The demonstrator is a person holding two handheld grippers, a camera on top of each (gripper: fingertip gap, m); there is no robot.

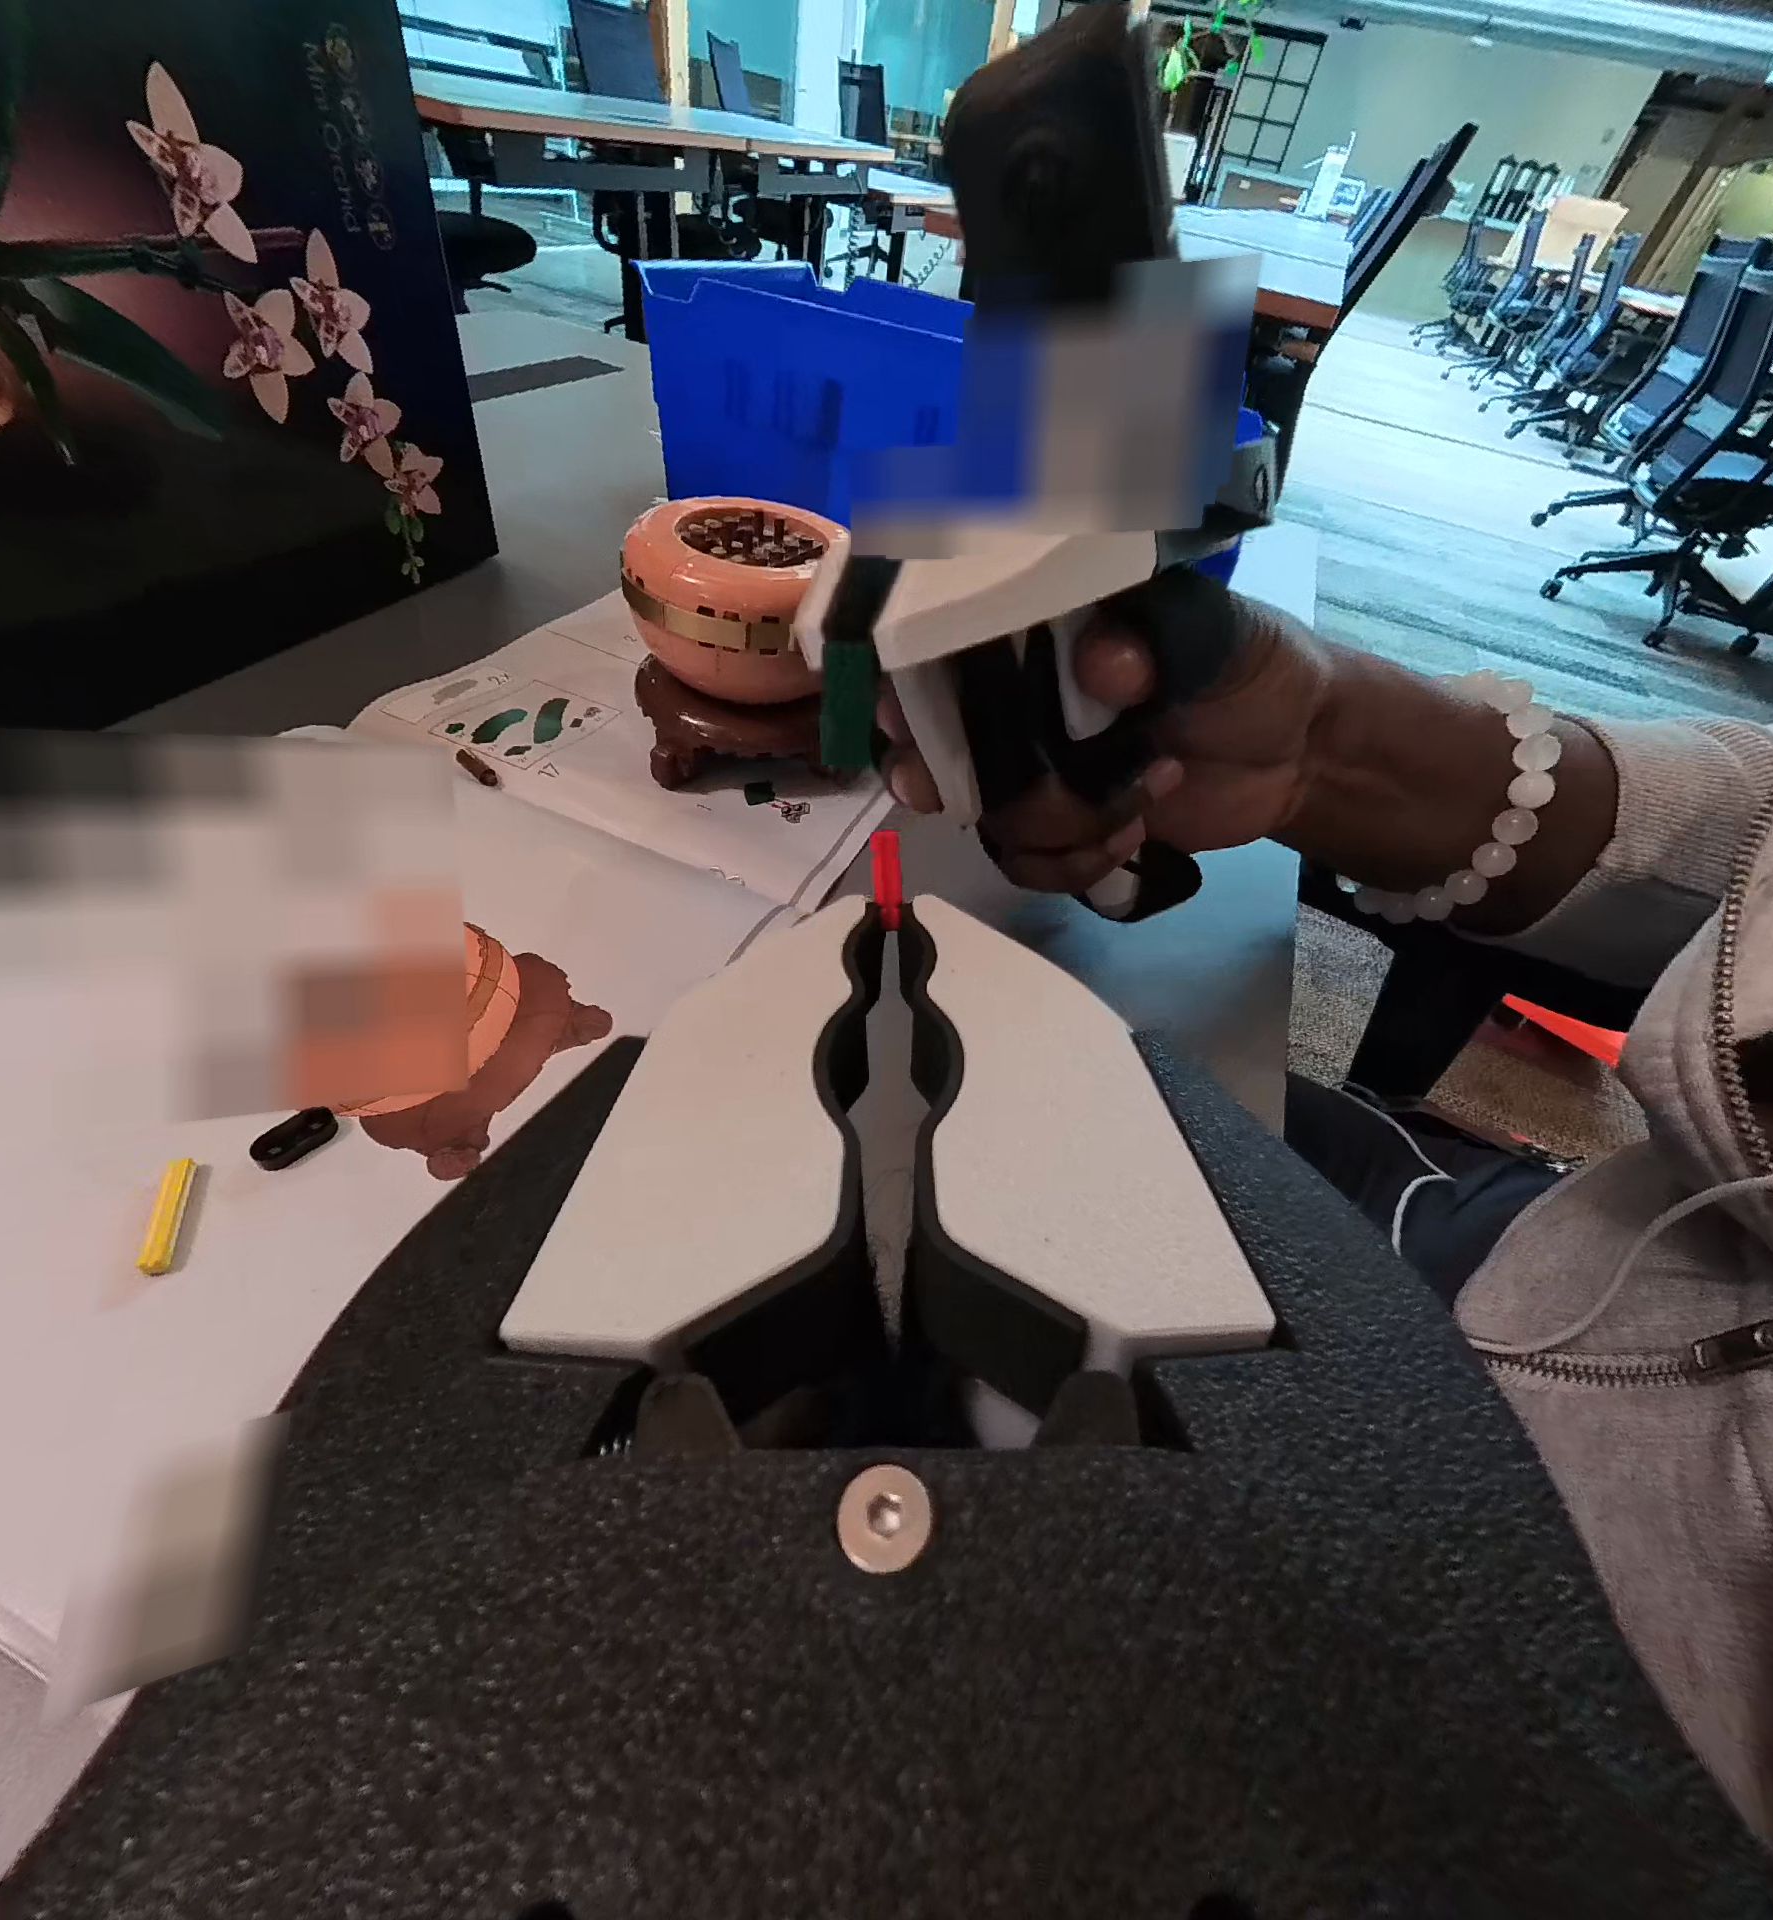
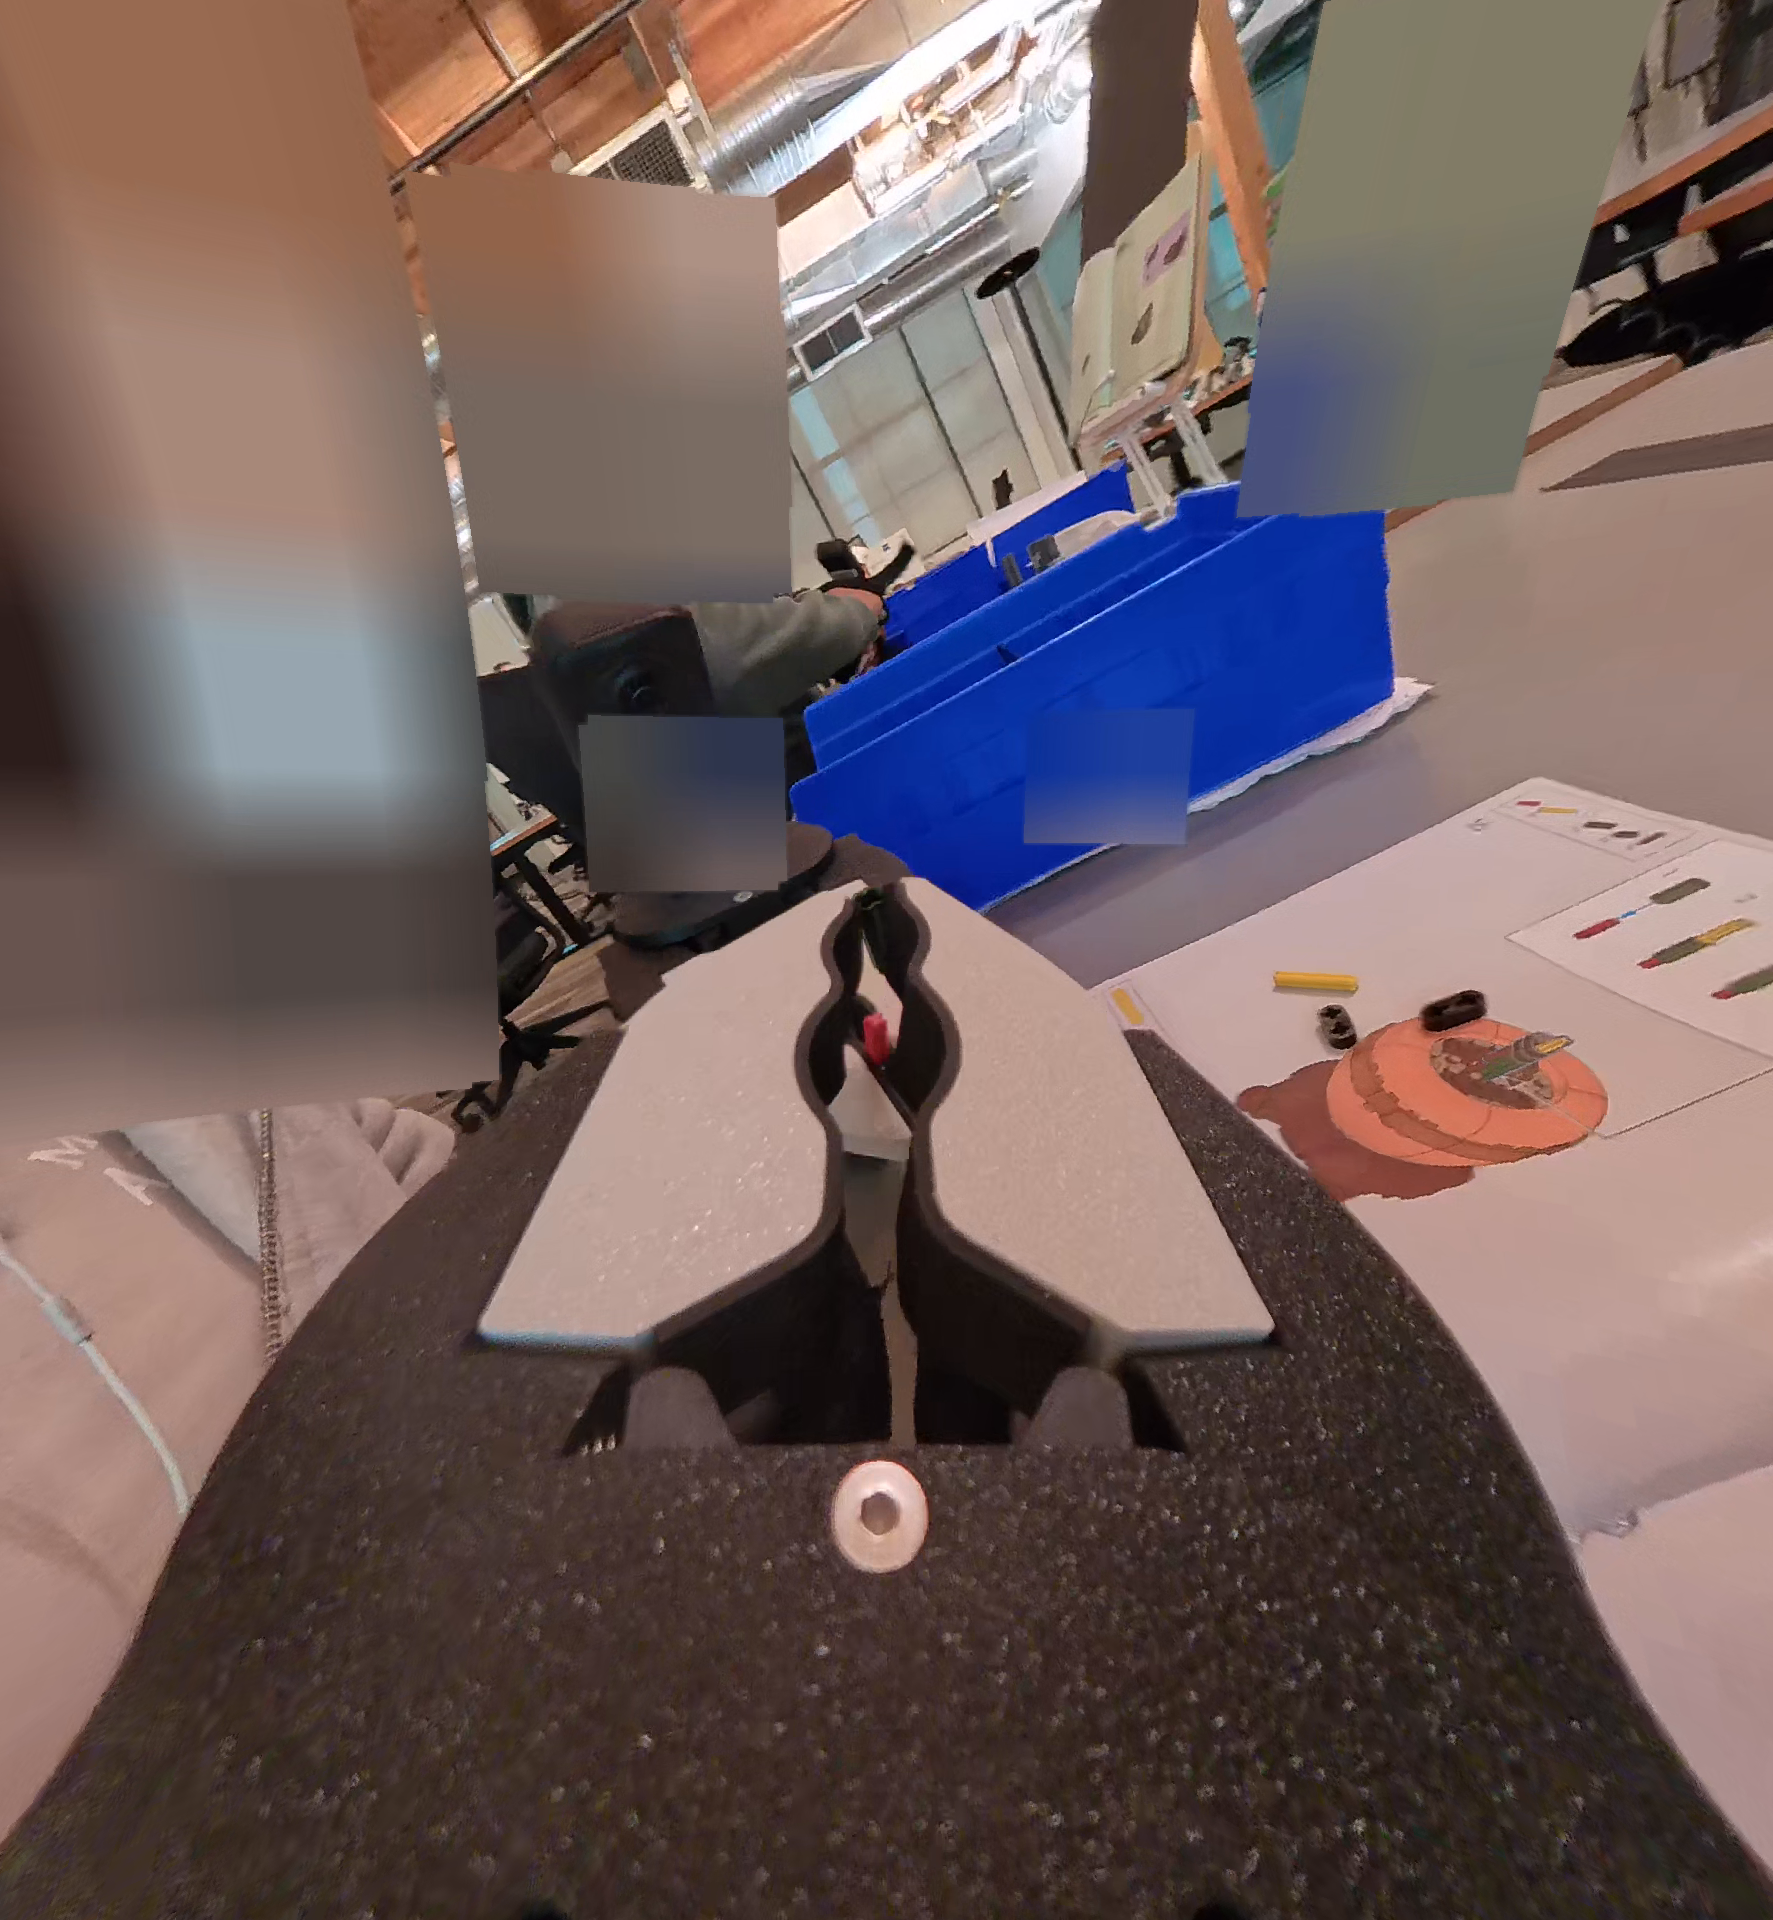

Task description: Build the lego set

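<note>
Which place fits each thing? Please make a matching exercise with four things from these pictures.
Things:
1. red pin
2. dark green piece
3. yellow stick
4. flower pot

Places:
A. lying on the open booklet
B. on a brown stand
C. in the left gripper
D. in the right gripper

Pairs: 1-C, 2-D, 3-A, 4-B

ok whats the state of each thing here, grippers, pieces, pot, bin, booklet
left gripper: shut on red pin
red pin: upright, tip sticking out past the fingertips
right gripper: shut on dark green piece
dark green piece: hanging down from the fingers, in the air
pot: upright on its brown stand, top open
yellow piece: lying loose on the booklet
black link: lying loose on the booklet
booklet: open, flat
blue bin: upright, contents hidden
</note>
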